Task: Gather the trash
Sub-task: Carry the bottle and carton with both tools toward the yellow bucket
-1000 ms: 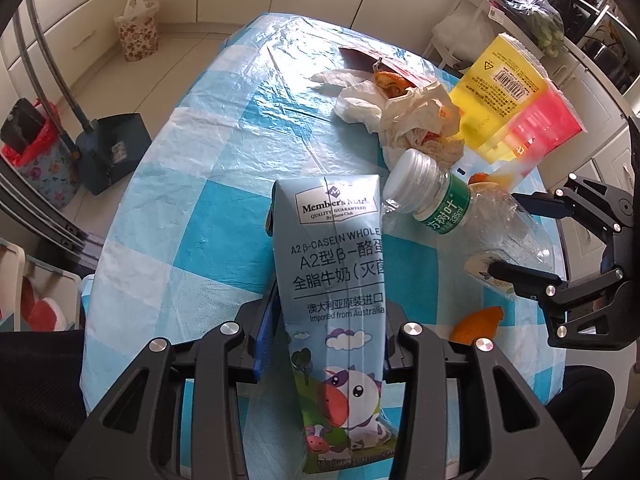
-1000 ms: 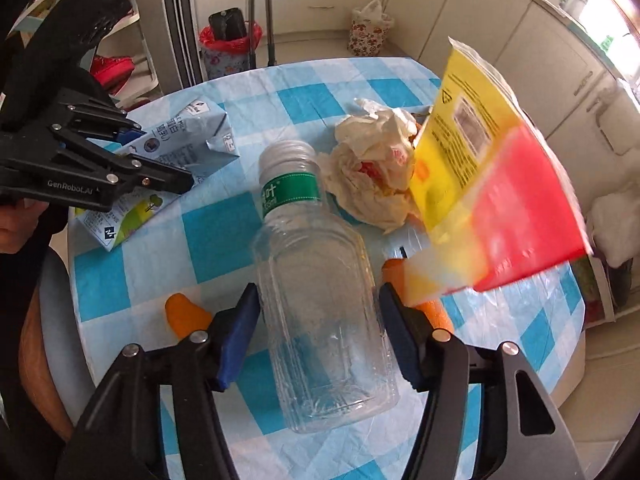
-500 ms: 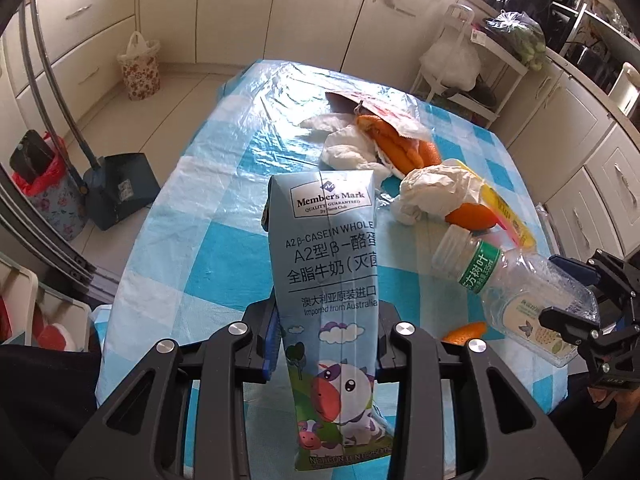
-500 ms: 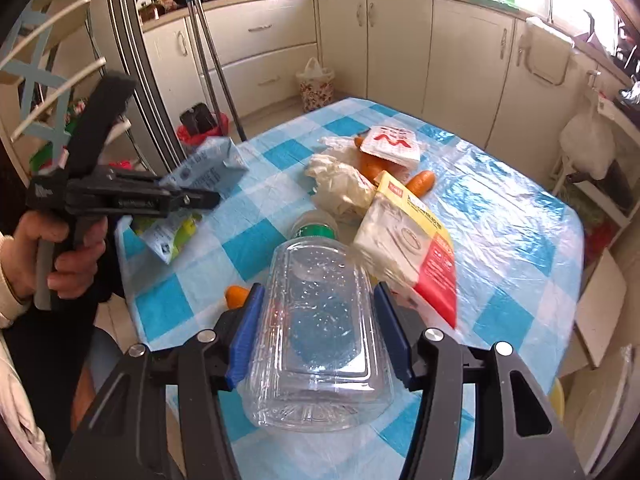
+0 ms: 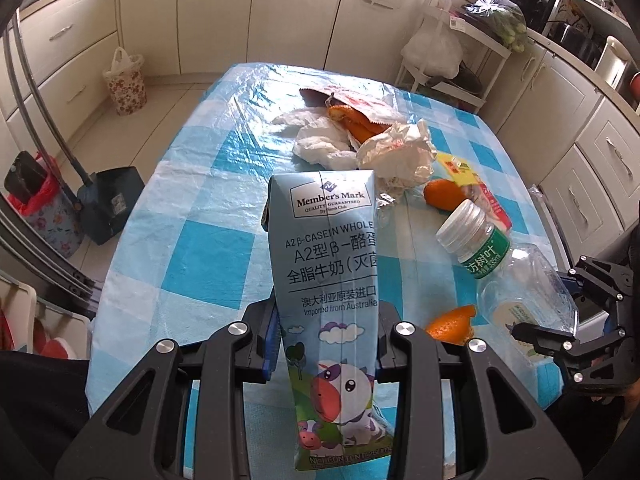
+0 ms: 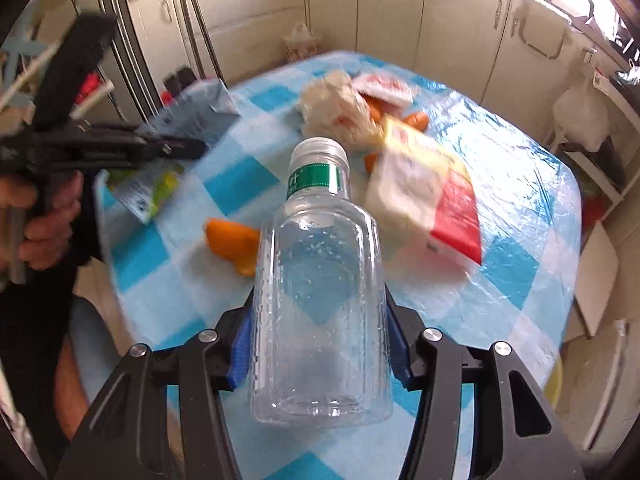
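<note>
Both loads have come up off the counter (image 5: 192,216) since a second ago; we now carry them over its near edge, with the kitchen wider in both views.

Left gripper (image 5: 326,336): jaws closed on the milk carton (image 5: 332,280), clamped across its lower half, top end pointing away from us. Right gripper (image 6: 320,344): jaws closed on the clear plastic bottle (image 6: 320,300), gripped across the body, white cap forward, green label at the neck. Bottle looks empty, droplets inside.

Left on the counter: crumpled wrapper (image 5: 400,152) and white tissue (image 5: 324,144) toward the middle, orange peel (image 5: 450,324) near the near edge, a yellow-and-red packet (image 6: 428,188) toward the right edge, more peel under a paper bag (image 5: 360,102) toward the far edge.

Step in hand, as we judge it: carry both items to a bin. A red-lined bin (image 5: 34,200) stands on the floor off the left edge, beside a dustpan (image 5: 110,204). Advice to ourselves: keep steady squeeze on the bottle, since thin plastic may buckle and slip; keep the carton's opening up in case of dregs; release one at a time over the bin.
</note>
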Available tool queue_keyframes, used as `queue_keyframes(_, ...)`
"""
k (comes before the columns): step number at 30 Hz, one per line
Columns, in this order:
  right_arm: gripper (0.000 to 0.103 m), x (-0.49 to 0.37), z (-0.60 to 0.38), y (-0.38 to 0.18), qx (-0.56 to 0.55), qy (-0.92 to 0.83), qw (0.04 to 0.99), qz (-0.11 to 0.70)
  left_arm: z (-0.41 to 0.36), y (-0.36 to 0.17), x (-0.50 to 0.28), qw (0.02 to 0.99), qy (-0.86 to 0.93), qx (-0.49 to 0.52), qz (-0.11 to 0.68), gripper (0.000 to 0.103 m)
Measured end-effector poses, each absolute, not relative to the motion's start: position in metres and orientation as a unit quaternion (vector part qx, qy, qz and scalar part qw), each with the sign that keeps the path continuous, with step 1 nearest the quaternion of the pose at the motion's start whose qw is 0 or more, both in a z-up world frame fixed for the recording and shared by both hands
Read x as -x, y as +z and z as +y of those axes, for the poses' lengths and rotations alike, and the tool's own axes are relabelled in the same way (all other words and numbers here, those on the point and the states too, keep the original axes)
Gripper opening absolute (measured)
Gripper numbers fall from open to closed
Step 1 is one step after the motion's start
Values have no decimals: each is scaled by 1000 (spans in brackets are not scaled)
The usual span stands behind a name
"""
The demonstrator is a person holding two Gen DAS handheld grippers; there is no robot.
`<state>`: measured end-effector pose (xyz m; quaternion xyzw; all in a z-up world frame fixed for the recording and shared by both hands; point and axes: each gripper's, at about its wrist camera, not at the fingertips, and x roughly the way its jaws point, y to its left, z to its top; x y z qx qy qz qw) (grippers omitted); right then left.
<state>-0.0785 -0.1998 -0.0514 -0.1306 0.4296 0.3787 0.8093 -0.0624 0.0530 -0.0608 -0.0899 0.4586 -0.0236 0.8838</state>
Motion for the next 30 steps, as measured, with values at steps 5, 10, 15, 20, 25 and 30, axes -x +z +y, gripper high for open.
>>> queue_keyframes(5,54,80,-231,-22,5,405,829,387,53,-44,70,902,-36,101,419,32)
queue_keyframes(10,54,70,-266,-6,-80,364,857,355,45,-26,78,916,-58,106,383,32)
queue_keyframes(15,54,67,-295,-4,-112,306,882,340,22,0,83,929,-87,105,345,32)
queue_keyframes(20,54,66,-320,-2,-138,260,897,329,-14,20,79,932,-121,103,327,32)
queue_keyframes(25,54,58,-371,-9,-202,179,905,330,-53,30,67,927,-150,104,328,32)
queue_keyframes(30,54,31,-423,-28,-257,93,890,365,-85,41,55,926,-169,104,322,32)
